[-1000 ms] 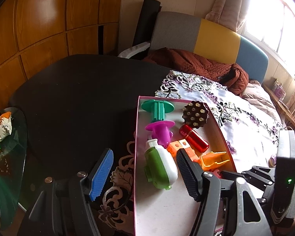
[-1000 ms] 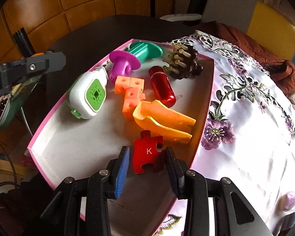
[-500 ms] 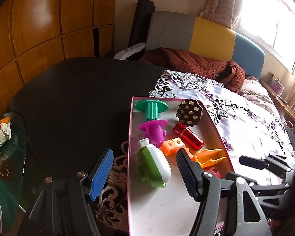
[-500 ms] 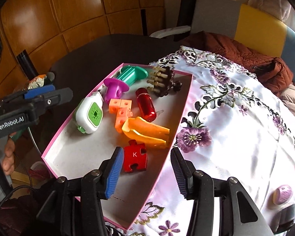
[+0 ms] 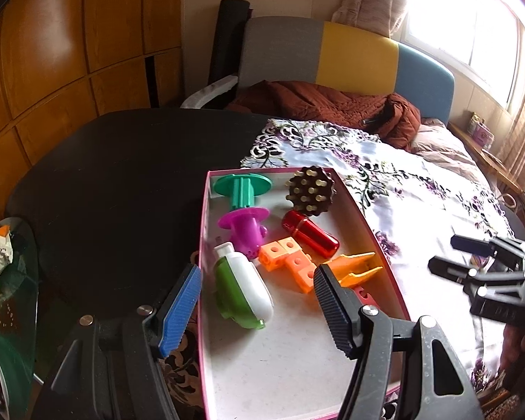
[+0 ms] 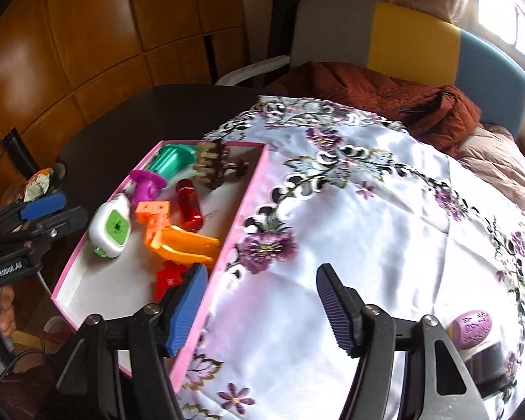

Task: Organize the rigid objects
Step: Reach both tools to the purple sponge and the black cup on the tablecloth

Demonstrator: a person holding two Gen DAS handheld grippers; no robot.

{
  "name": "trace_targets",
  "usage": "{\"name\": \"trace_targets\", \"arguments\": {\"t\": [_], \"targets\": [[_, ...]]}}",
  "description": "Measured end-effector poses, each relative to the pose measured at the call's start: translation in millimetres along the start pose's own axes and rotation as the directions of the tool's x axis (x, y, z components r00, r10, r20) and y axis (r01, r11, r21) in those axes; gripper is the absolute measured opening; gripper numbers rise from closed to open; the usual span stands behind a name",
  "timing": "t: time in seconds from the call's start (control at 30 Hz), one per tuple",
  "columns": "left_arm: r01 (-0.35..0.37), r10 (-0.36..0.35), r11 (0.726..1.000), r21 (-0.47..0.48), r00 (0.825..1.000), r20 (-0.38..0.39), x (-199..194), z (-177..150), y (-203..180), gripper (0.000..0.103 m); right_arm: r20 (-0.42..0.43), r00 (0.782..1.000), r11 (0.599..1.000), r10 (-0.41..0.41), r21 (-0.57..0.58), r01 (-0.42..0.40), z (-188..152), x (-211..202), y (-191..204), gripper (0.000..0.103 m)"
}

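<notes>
Honestly, my right gripper [image 6: 259, 302] hangs wide and empty — its left finger [image 6: 187, 301] just above the pink tray [image 6: 227, 245] wall, so dropping risks tipping it.

A rust-brown jacket [image 6: 374, 94] lies on what looks like a colour-block sofa [image 6: 413, 38], behind the floral cloth [image 6: 367, 217].

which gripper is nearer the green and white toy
Left. The left gripper is open with its jaws on either side of the toy in the box. The right gripper is open over the cloth beside the box.
</notes>
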State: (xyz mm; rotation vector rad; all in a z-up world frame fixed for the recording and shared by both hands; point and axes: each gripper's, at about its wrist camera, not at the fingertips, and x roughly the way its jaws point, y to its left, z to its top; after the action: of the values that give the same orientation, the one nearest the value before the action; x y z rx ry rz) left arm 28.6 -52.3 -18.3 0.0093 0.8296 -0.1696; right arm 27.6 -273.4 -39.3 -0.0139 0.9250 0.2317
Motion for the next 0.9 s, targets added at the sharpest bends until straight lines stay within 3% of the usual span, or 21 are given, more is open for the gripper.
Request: {"name": "trace_targets", "arguments": {"t": [0.33, 0.53, 0.7, 0.8, 0.9], "targets": [[0.016, -0.015, 0.998, 0.056, 1.0, -0.012, 2.1, 0.4, -18.3, 0.067, 0.011, 0.991, 0.982, -0.135, 0.133, 0.132, 0.5, -17.6, -75.3, 0.077], [0.031, -0.03, 0.995, 0.093, 0.999, -0.017, 4.6, 2.4, -32.9, 0.067, 0.015, 0.961, 0.932, -0.277, 0.246, 0.265, -9.5, -37.8, -140.6, 0.079], [0.041, -0.037, 0.992, 0.118, 0.999, -0.032, 8.3, 2.5, -44.7, 0.067, 0.022, 0.926, 0.842, -0.376, 0.424, 0.332, -37.0, -53.9, -196.2, 0.08], [0.061, -0.056, 0.991, 0.118, 0.997, -0.043, 9.6, 3.5, -51.1, 0.067, -0.031, 0.91, 0.745, -0.413, 0.564, 0.357, -53.5, -60.2, -228.8, 0.08], [0.086, -0.081, 0.989, 0.121, 0.996, -0.049, 11.4, 4.6, -58.8, 0.067, -0.022, 0.899, 0.662, -0.436, 0.669, 0.338, -64.2, -73.1, -252.0, 0.086]]}}
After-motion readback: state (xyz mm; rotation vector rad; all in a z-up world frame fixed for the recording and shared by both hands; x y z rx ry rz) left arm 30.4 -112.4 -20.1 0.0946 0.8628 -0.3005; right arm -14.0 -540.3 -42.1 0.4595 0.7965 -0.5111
